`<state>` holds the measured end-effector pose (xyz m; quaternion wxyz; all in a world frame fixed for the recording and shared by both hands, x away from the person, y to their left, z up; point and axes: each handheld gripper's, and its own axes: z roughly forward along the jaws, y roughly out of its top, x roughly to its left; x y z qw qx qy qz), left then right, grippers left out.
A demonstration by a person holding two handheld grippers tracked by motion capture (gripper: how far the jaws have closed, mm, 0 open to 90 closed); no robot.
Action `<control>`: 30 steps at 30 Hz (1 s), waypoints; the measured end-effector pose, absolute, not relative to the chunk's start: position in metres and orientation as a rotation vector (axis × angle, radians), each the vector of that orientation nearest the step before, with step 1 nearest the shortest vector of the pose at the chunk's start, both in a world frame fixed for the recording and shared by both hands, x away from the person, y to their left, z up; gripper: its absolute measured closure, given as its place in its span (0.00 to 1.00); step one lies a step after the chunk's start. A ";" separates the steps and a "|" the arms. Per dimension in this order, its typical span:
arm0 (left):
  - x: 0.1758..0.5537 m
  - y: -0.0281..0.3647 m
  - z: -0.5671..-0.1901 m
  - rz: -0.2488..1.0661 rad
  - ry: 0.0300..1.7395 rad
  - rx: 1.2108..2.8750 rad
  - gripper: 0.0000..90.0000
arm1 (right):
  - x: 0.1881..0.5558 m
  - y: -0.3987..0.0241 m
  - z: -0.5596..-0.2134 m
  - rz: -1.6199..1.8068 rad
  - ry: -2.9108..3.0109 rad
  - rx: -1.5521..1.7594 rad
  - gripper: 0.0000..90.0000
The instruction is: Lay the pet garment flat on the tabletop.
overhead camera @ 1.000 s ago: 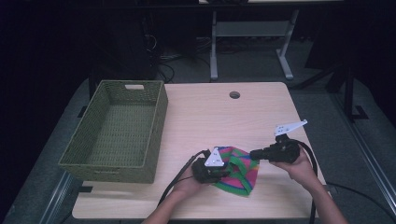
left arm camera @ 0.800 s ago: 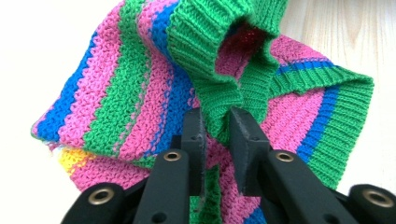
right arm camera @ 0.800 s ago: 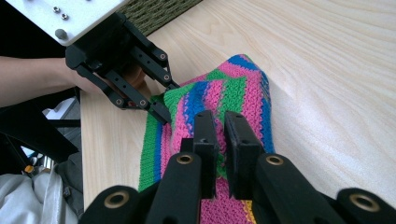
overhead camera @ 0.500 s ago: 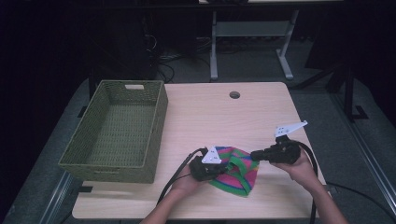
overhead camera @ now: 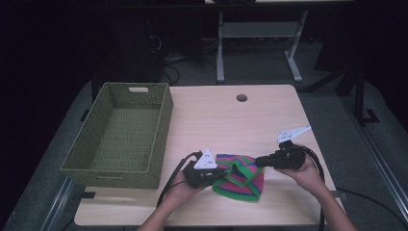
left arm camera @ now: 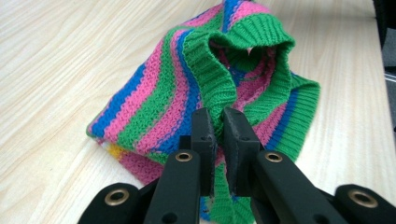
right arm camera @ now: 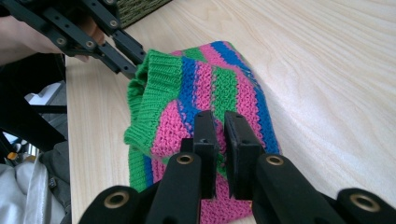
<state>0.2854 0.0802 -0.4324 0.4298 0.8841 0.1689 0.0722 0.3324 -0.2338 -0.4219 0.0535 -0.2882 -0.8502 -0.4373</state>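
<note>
A striped knit hat [overhead camera: 243,178] in green, pink and blue lies crumpled on the table's near edge between my two grippers. My left gripper [overhead camera: 222,174] comes in from the left. Its jaws have just been closing and now pinch the hat's green ribbed rim [left arm camera: 212,88], which stands lifted into an open loop. In the left gripper view the left gripper [left arm camera: 219,116] has green knit between its pads. My right gripper [right arm camera: 219,119] is shut on the hat's striped body [right arm camera: 233,84] from the right, and the left gripper [right arm camera: 133,63] shows beyond at the rim.
A green woven basket [overhead camera: 110,175] stands empty at the left of the wooden table [overhead camera: 226,120]. A round cable hole [overhead camera: 241,97] sits near the far edge. Desk legs and cables fill the dark floor behind.
My left gripper has closed on the green rim and risen a little, pulling that edge up and bunching the hat. The right gripper has stayed where it was.
</note>
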 end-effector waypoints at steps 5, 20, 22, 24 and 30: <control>0.278 0.088 -0.428 0.158 0.439 2.193 0.93 | 0.328 -0.227 -0.417 -1.325 -2.609 -0.845 0.93; 0.263 0.108 -0.400 0.184 0.452 2.157 0.93 | 0.303 -0.211 -0.406 -1.287 -2.653 -0.738 0.93; 0.264 0.109 -0.398 0.184 0.455 2.153 0.93 | 0.299 -0.211 -0.405 -1.288 -2.656 -0.728 0.93; 0.264 0.110 -0.396 0.188 0.458 2.149 0.93 | 0.296 -0.211 -0.404 -1.290 -2.652 -0.720 0.93; 0.267 0.109 -0.392 0.172 0.463 2.151 0.93 | 0.290 -0.213 -0.406 -1.285 -2.650 -0.706 0.92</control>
